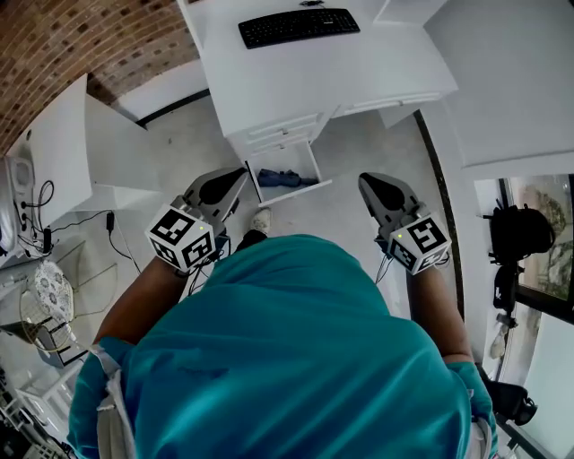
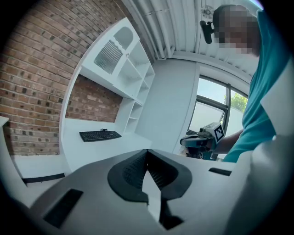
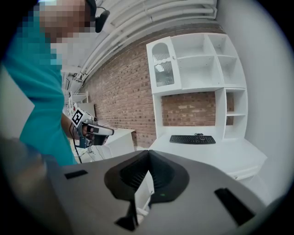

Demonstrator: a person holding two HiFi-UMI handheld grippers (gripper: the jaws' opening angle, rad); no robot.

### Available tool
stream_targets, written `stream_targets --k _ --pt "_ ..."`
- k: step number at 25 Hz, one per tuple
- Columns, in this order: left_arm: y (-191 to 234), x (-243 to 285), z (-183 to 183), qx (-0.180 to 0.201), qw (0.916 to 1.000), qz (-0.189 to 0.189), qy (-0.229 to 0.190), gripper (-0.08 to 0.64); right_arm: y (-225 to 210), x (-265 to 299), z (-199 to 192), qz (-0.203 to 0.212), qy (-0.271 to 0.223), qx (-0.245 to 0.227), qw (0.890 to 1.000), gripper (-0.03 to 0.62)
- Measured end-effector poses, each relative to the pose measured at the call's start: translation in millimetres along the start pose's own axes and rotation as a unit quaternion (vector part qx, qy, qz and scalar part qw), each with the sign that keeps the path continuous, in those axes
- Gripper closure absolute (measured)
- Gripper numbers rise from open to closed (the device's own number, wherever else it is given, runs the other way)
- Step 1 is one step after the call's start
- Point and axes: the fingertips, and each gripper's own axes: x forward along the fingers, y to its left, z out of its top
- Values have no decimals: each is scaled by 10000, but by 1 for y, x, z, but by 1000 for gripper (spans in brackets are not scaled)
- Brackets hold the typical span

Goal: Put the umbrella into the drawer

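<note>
In the head view a dark blue folded umbrella lies inside the open bottom drawer of the white desk. My left gripper hangs above the floor just left of the drawer, and my right gripper is just right of it. Both are held up in front of the person's teal shirt. In the left gripper view the left gripper has its jaws together with nothing between them. The right gripper view shows the right gripper shut and empty too. Neither gripper view shows the drawer or the umbrella.
A black keyboard lies on the desk top. White shelves stand against a brick wall. A white side table with cables is at the left. Dark tripod gear stands by the window at the right.
</note>
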Motion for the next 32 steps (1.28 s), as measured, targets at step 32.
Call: stream_targets --k 32 --pt "-10 22 -4 -36 9999 -98 44 545 -10 3 -7 200 251 -80 9995 571"
